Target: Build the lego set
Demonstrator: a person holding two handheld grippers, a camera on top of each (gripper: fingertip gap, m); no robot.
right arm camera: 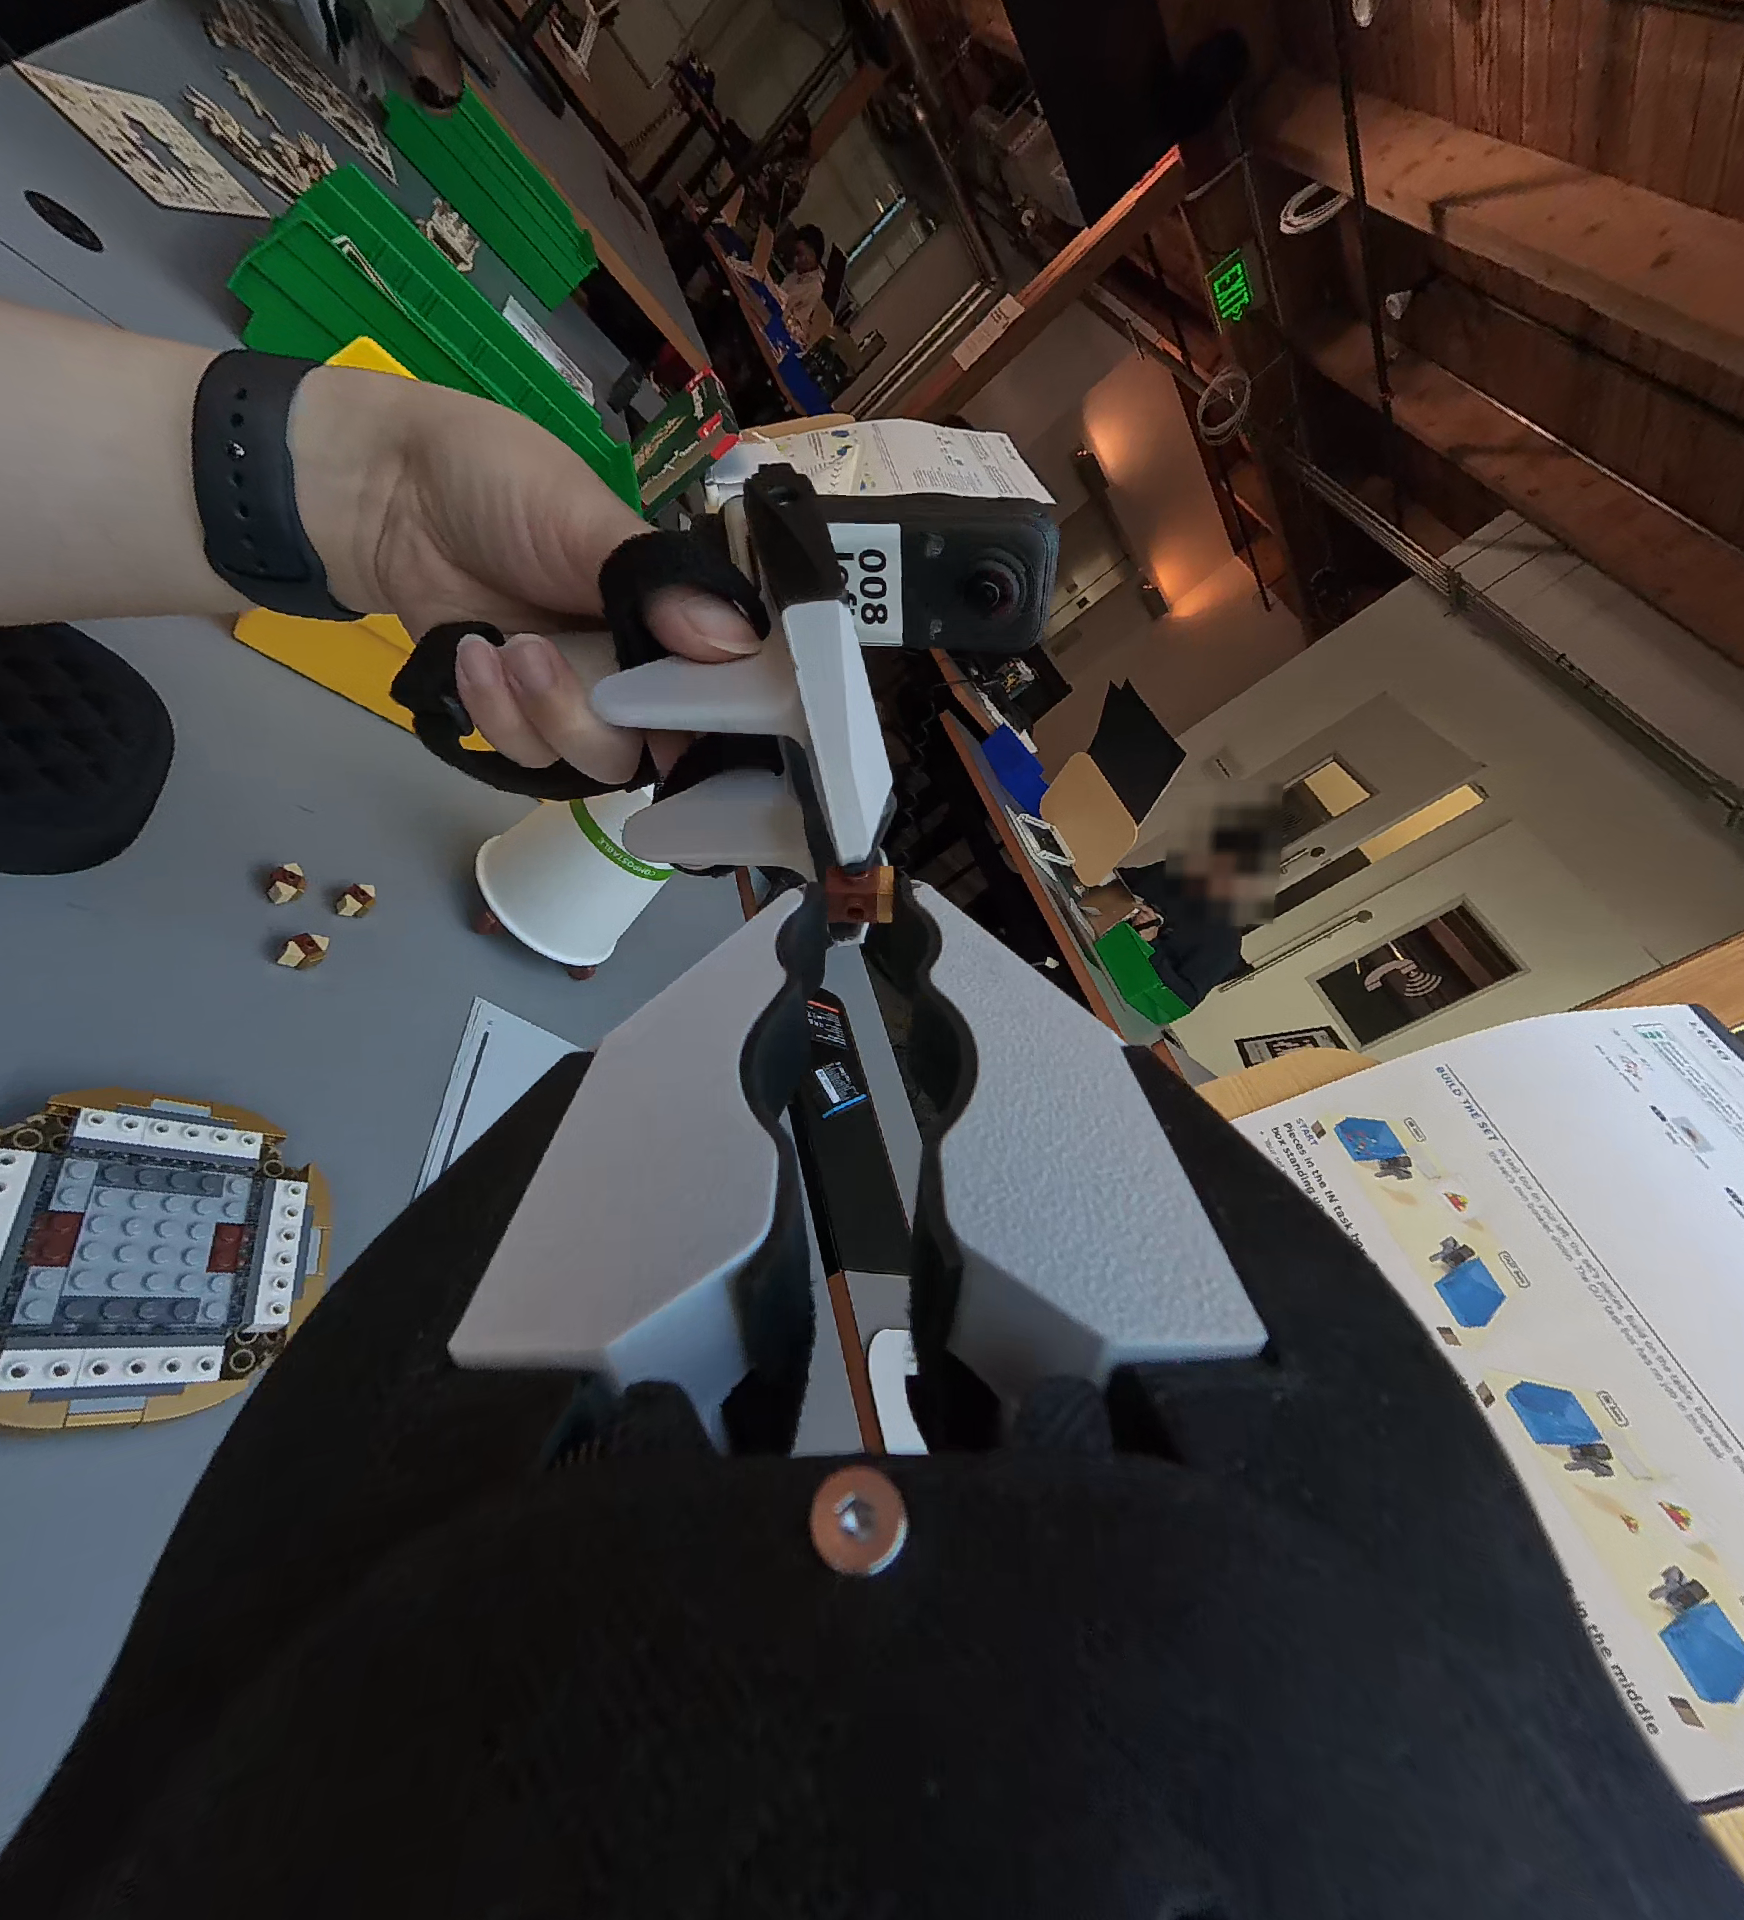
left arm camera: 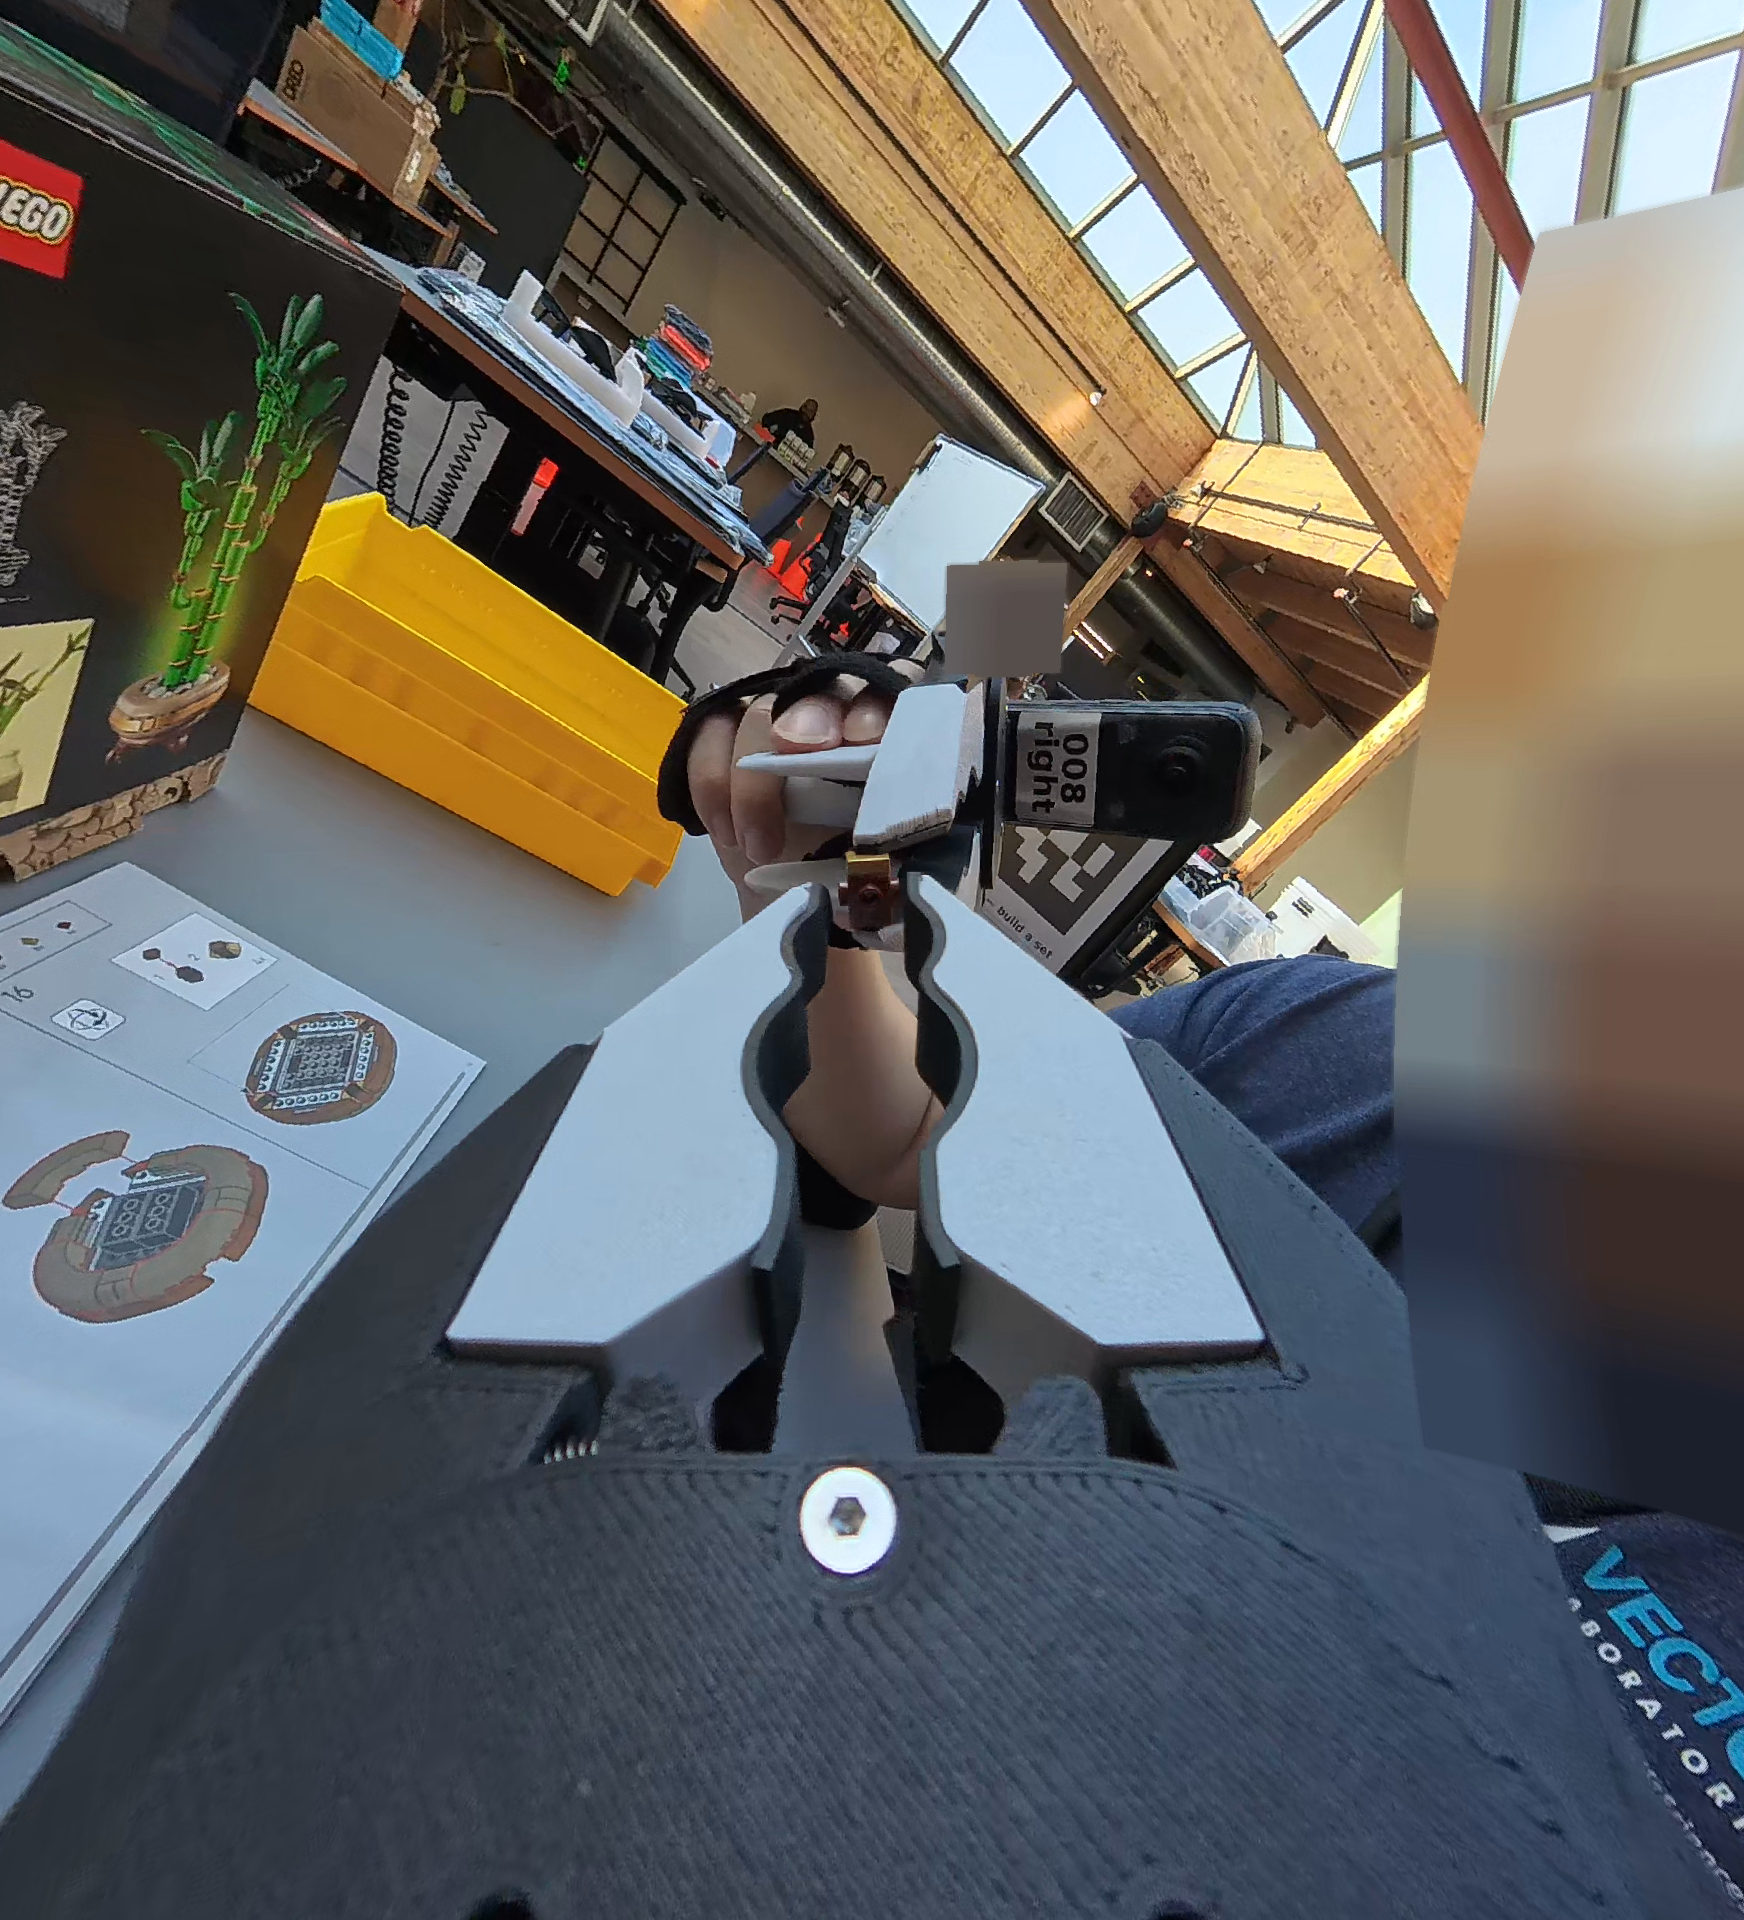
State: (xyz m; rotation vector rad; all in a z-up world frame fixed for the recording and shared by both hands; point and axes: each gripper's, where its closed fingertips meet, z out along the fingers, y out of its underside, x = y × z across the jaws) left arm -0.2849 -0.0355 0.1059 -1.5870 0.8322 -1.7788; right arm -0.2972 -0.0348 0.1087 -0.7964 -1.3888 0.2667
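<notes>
A small brown and tan lego piece (left arm camera: 868, 896) is held in the air between both grippers. My left gripper (left arm camera: 868, 906) is shut on it from below. My right gripper (right arm camera: 857, 906) is shut on the same piece (right arm camera: 860, 896), with the left gripper's fingertip (right arm camera: 847, 831) meeting it from above. The right gripper's fingers (left arm camera: 909, 769) show end-on in the left wrist view. The round tan base with grey and white studs (right arm camera: 120, 1257) lies on the grey table at the left. Three small tan-and-brown pieces (right arm camera: 304, 949) lie beyond it.
The open instruction booklet (left arm camera: 151, 1143) lies by the black lego box (left arm camera: 99, 468) and yellow bins (left arm camera: 473, 686). An upturned white paper cup (right arm camera: 556, 883), green bins (right arm camera: 411, 281), a black pad (right arm camera: 16, 748) and a printed sheet (right arm camera: 1574, 1351) are nearby. The person's torso (left arm camera: 1263, 1060) is close. Left and right tips are no more than a few centimetres apart.
</notes>
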